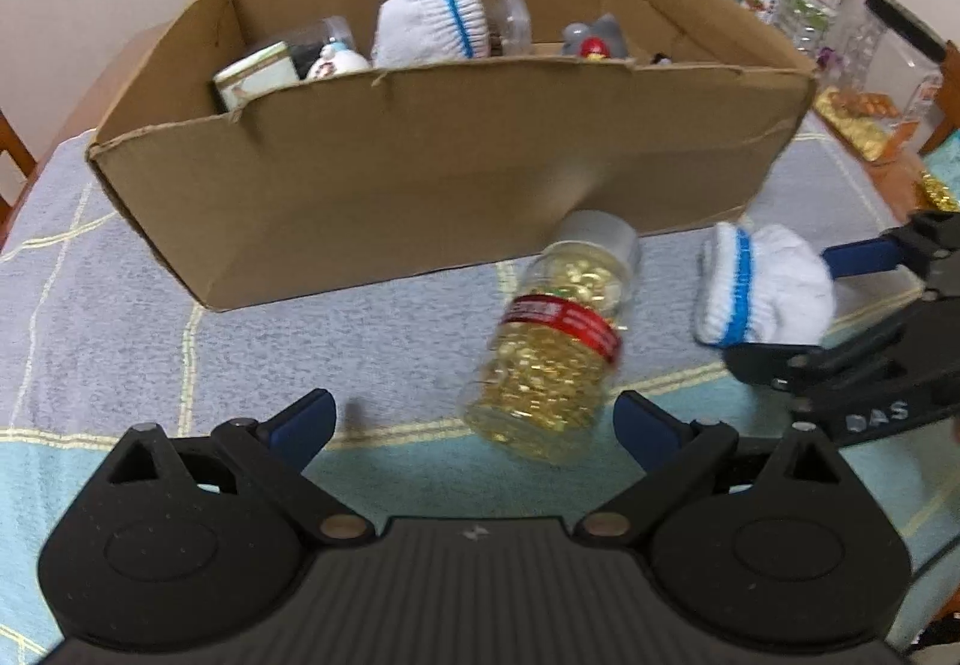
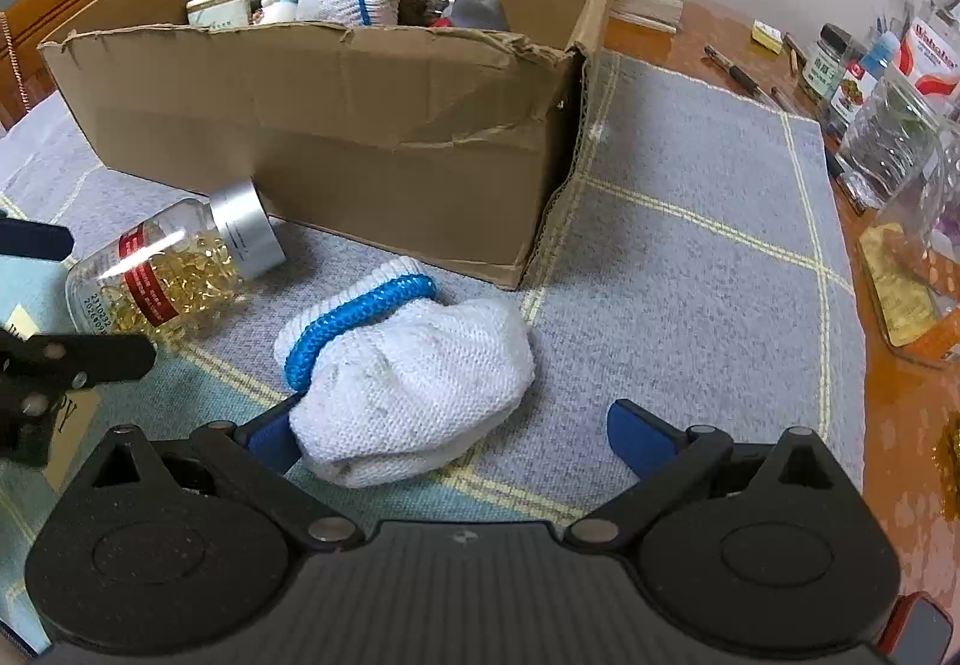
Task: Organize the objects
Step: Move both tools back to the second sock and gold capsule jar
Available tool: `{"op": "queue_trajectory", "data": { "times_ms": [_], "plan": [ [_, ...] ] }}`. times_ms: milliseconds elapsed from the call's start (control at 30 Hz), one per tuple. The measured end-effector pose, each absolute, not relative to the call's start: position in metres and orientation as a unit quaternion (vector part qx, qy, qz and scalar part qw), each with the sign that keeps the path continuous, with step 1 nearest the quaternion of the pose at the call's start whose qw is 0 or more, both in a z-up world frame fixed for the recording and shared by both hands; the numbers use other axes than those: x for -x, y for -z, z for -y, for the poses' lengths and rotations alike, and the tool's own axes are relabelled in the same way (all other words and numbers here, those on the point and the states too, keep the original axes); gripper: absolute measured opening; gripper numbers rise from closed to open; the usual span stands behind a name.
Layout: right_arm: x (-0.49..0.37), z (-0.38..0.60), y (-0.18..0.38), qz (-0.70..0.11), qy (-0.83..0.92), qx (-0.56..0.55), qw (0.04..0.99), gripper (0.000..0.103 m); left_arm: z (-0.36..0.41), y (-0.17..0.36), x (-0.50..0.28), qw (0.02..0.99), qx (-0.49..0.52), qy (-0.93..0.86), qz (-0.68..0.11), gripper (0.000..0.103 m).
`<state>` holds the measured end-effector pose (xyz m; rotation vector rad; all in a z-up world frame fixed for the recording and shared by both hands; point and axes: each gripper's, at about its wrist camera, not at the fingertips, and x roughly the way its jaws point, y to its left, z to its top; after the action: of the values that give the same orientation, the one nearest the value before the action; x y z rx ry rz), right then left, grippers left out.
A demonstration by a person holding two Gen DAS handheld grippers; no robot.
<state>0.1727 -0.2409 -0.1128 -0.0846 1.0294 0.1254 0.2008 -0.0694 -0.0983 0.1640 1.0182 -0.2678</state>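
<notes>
Capsules fill a clear bottle [image 1: 555, 344] that lies on its side on the grey checked cloth [image 1: 120, 317], its silver cap toward the cardboard box [image 1: 420, 173] and almost touching the box's front wall. The left gripper [image 1: 474, 425] is spread wide, and the bottle's base lies between its blue fingertips, nearer the right one, with nothing clamped. Just right of the bottle sits a rolled white glove with a blue band [image 2: 408, 371], also on the cloth. The right gripper [image 2: 450, 434] is open too; the glove lies between its fingers, pressed against the left blue pad while the right pad stands clear of it. Inside the box rest another rolled white glove [image 1: 429, 23], a small tin [image 1: 255, 74], a white figurine [image 1: 336, 59] and a grey toy [image 1: 597, 38]. Bottles and jars [image 2: 888, 89] crowd the bare wooden table edge to the right, well apart from both grippers.
</notes>
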Motion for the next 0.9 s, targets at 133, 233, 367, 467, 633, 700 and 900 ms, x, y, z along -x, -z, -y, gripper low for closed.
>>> {"op": "queue_trajectory", "data": {
  "times_ms": [133, 233, 367, 467, 633, 700, 900],
  "plan": [
    [-0.176, 0.241, 0.112, -0.485, -0.066, 0.043, 0.871, 0.103, 0.057, 0.097, -0.204, 0.861, -0.060, 0.123, -0.489, 0.099],
    [-0.177, 0.242, 0.111, -0.482, -0.073, 0.046, 0.872, 0.103, 0.047, 0.096, -0.205, 0.864, -0.060, 0.106, -0.488, 0.099],
    [-0.180, 0.244, 0.110, -0.483, -0.081, 0.050, 0.870, 0.103, 0.034, 0.096, -0.212, 0.868, -0.064, 0.077, -0.487, 0.099],
    [-0.181, 0.245, 0.113, -0.484, -0.083, 0.051, 0.870, 0.103, 0.027, 0.094, -0.214, 0.871, -0.056, 0.072, -0.483, 0.099],
    [-0.182, 0.246, 0.113, -0.480, -0.090, 0.054, 0.871, 0.103, 0.042, 0.090, -0.197, 0.869, -0.045, 0.115, -0.479, 0.099],
    [-0.181, 0.247, 0.113, -0.477, -0.096, 0.057, 0.872, 0.103, 0.055, 0.089, -0.189, 0.868, -0.048, 0.134, -0.475, 0.099],
    [-0.179, 0.250, 0.115, -0.464, -0.117, 0.065, 0.876, 0.103, 0.089, 0.098, -0.182, 0.878, -0.067, 0.135, -0.454, 0.099]
  ]
}}
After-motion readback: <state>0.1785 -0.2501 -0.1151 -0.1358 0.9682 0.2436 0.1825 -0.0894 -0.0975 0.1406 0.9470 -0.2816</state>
